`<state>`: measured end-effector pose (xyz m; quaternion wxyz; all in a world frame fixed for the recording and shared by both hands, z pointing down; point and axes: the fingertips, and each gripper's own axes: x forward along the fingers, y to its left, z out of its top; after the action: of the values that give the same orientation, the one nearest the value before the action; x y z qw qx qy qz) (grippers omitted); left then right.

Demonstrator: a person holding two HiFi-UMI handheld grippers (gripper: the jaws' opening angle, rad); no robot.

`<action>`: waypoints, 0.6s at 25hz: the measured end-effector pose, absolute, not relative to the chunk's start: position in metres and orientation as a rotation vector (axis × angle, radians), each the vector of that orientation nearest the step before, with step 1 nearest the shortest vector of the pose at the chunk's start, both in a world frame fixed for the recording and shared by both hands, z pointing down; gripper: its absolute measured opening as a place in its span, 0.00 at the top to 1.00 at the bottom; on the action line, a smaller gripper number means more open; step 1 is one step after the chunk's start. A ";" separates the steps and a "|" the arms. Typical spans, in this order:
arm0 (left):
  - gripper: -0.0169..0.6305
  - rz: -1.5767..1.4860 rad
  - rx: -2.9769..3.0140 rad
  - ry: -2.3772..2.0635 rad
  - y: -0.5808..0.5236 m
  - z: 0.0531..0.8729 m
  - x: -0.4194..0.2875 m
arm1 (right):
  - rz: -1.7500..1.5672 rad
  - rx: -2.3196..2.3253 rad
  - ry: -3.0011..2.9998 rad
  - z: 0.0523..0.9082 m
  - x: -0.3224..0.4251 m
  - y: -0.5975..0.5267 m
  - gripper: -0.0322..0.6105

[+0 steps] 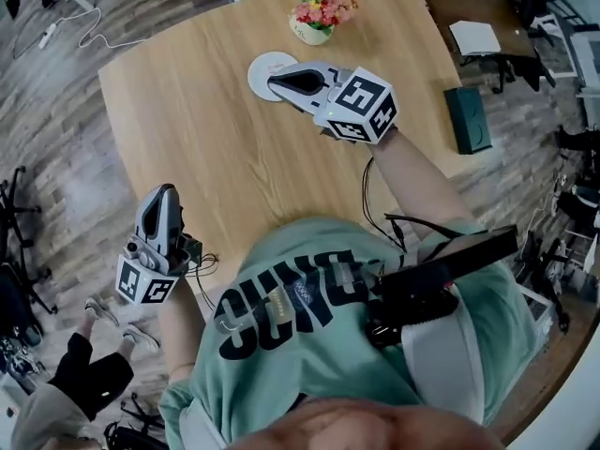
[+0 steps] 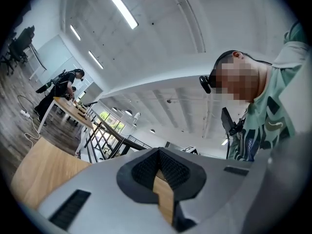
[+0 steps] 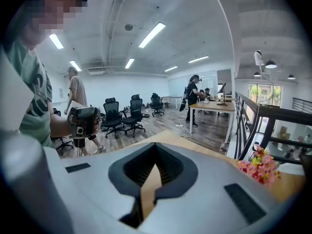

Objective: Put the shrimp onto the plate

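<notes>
Head view shows the right gripper (image 1: 272,81) held over the white plate (image 1: 259,67) at the far side of the bench (image 1: 206,139), near a pot of flowers (image 1: 319,15). Its jaws are clenched together with nothing between them. The left gripper (image 1: 165,193), by the bench's near left edge, is clenched and empty too. I can't find the shrimp: a faint pink smudge on the plate may be it, but the gripper covers part of the plate. I'd expect it to be light, soft and a bit slippery, best pinched gently across the thick middle of the body.
</notes>
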<state>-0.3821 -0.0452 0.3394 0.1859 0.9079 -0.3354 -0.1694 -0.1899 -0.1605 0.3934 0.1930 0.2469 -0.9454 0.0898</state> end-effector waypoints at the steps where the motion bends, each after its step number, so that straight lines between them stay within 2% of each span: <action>1: 0.98 -0.473 2.569 -0.930 -0.038 0.336 -0.388 | 0.249 0.706 -2.657 0.388 -0.195 -0.152 0.94; 15: 0.98 -0.464 2.632 -0.884 0.039 0.292 -0.420 | 0.272 0.747 -2.713 0.324 -0.195 -0.054 0.94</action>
<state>-0.4201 0.0393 0.2920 0.1625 0.9226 -0.3098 -0.1626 -0.1949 -0.0544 0.3240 0.1567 0.2611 -0.9478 0.0950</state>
